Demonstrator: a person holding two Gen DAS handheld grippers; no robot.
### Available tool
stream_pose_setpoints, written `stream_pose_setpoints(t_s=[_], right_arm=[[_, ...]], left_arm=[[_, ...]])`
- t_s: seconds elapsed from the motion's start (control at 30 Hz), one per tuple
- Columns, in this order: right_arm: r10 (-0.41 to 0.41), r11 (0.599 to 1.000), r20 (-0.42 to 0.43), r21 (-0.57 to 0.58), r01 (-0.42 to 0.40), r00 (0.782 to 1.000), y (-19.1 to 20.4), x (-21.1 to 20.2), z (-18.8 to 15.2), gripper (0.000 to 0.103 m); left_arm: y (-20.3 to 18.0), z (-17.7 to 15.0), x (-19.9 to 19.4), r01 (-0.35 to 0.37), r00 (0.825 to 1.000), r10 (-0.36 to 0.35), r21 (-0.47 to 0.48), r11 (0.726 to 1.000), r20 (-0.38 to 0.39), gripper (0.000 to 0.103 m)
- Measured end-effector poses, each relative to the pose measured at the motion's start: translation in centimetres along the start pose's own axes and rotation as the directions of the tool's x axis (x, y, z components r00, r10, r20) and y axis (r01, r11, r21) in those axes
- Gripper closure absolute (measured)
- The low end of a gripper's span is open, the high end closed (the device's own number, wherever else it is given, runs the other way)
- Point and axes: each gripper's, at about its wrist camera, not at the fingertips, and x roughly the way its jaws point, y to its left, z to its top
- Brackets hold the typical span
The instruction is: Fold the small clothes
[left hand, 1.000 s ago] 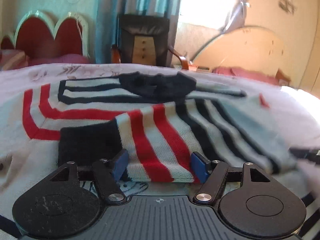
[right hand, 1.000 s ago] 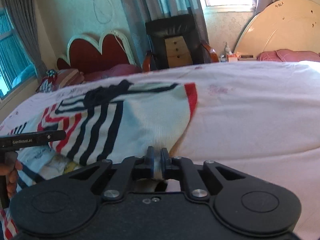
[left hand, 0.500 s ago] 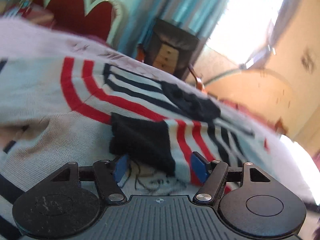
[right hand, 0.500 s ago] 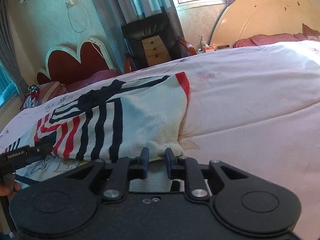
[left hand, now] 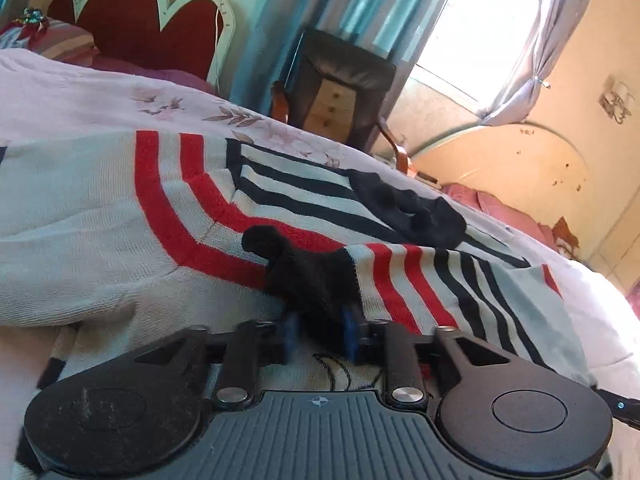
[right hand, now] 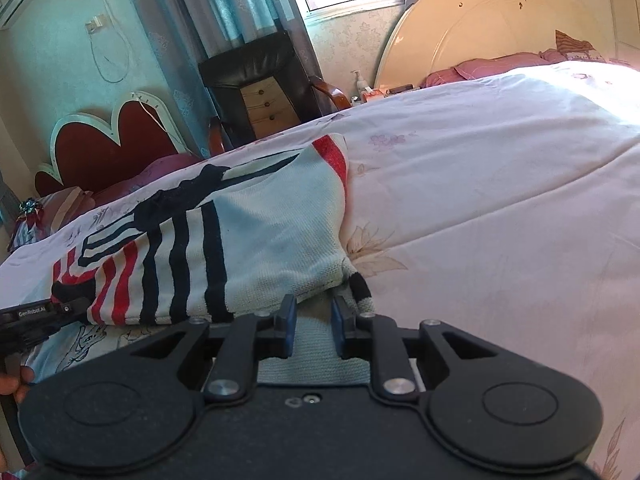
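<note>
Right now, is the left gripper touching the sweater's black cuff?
Touching. The left wrist view shows the left gripper with both blue fingertips pressed against the bunched black cuff.

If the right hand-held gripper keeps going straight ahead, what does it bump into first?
Probably the striped sweater. The right hand-held gripper is open, with pale knit already between its fingers, and the folded sleeve lies just ahead. Beyond that is only the bedspread; the depth is hard to judge.

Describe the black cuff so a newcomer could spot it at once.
Start at the pink bed cover, then the striped sweater spread on it. A sleeve is folded across its front, and the cuff ends that sleeve, between the left gripper fingers. It is solid black; everything around it is striped.
</note>
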Motion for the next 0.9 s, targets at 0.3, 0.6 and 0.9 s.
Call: stream_pose_setpoints(t_s=[0.3, 0.6, 0.9], right_arm=[[-0.037, 0.996, 0.101, 0.089, 0.028, 0.994, -1.0, 0.2, 1.7, 0.061], [0.070, 0.995, -0.018, 0.070, -0.068, 0.997, -3.5, 6.8, 5.7, 0.094], [0.037, 0.990, 0.006, 0.136, -0.038, 0.999, -6.6, 5.9, 5.7, 0.095]], left_arm=[[2.7, 2.6, -0.9, -0.015, 0.999, 0.013, 0.027, 1.000, 0.047, 0.040], [1.3, 2.7, 1.8, 0.042, 0.999, -0.040, 0.056, 0.998, -0.029, 0.092], [0.0, 2.3, 2.3, 0.041, 0.999, -0.039, 0.082, 0.996, -0.027, 0.092]])
